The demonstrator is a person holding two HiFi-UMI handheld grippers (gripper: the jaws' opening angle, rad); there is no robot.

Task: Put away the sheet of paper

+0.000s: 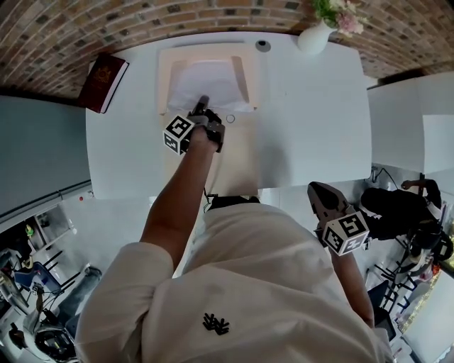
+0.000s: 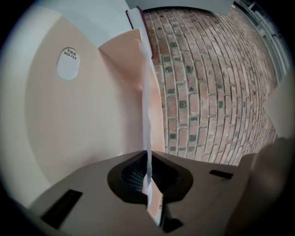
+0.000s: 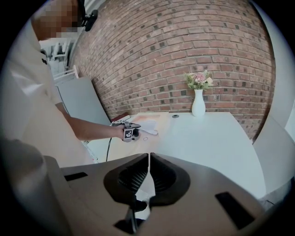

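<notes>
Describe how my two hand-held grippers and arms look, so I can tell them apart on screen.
They look alike. The left hand-held gripper and the right hand-held gripper both have dark grey-brown bodies tapering to two jaws with black ribbed pads. Each carries a white cube printed with black square markers. The person wears a cream short-sleeved shirt, and the forearms are uncovered.

The flowers (image 1: 339,14) are running off the head view's top; the left gripper (image 1: 203,103) is covering the sheet's (image 1: 209,85) near edge.
</notes>
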